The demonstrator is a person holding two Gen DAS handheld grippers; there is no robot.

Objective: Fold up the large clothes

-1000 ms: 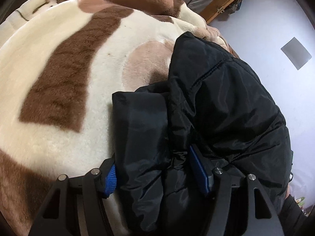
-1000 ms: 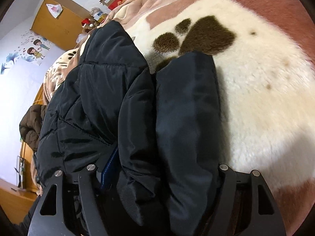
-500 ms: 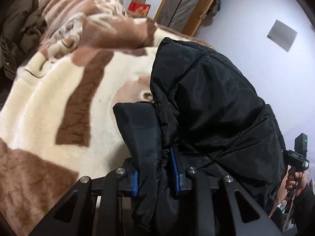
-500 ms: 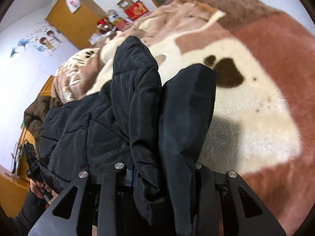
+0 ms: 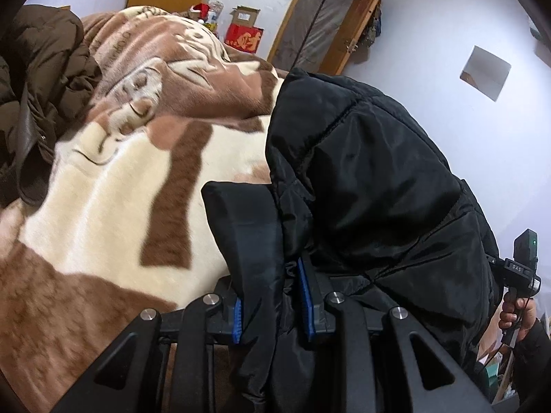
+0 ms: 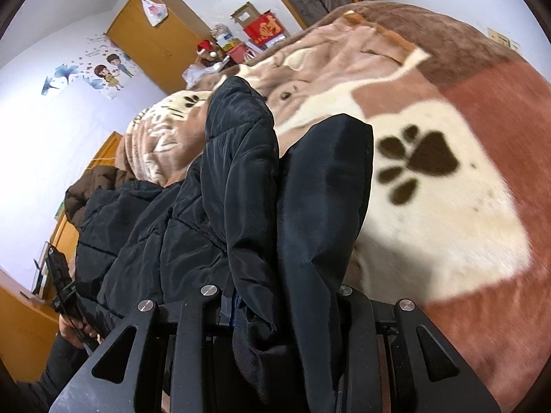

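Both jaws closed onto the black jacket (image 5: 361, 179) within the last second: left gripper (image 5: 272, 304) and right gripper (image 6: 286, 304) now clamp its folds. Jacket edge lifted off the blanket (image 5: 103, 206); more of room visible.

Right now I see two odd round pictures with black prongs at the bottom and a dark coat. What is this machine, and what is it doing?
There is no robot here. A person holds a hand tool in each hand, each with a two-finger claw and a wide-angle camera looking along its fingers. One picture is from the left claw, the other from the right claw. Both are clamped on bunches of a black padded coat, lifted off a brown and cream blanket on a bed. A brown coat lies further back. At the edge you can see the person's hand holding the other tool.
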